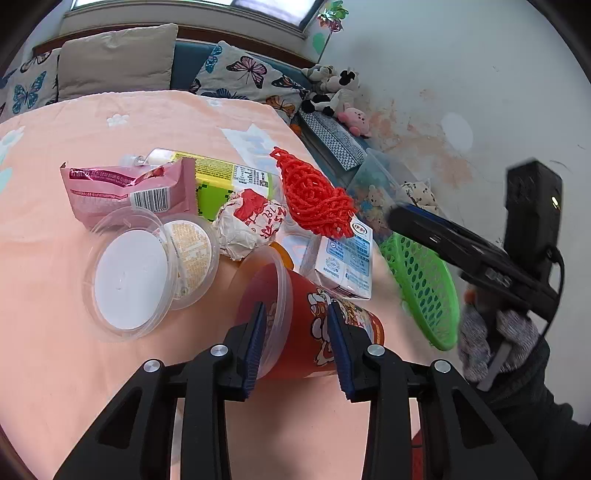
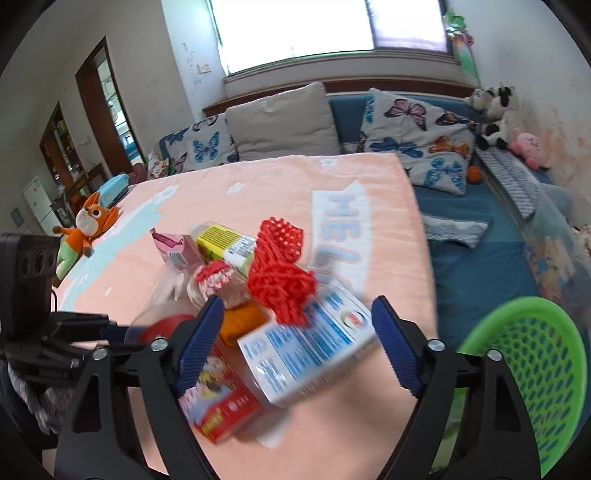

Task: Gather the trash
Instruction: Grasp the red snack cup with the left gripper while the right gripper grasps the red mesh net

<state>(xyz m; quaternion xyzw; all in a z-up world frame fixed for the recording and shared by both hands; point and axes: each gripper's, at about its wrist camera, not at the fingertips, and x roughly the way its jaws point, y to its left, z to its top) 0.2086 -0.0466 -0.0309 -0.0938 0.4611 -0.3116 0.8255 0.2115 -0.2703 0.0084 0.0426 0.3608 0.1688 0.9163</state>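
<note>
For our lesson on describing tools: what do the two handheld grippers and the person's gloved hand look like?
Each gripper, left gripper and right gripper, has black angular plastic arms, silver round bolts and two ribbed blue pads. The left wrist view shows the other gripper with a black box on top and a thin black cable, held by a hand in a speckled grey knit glove and dark sleeve.

cup point(image 1: 306, 325) front | carton point(image 1: 343, 258) behind (touching) | basket point(image 1: 424, 291) rt

Bright window point(image 2: 332, 26) daylight, fisheye warp, motion blur
</note>
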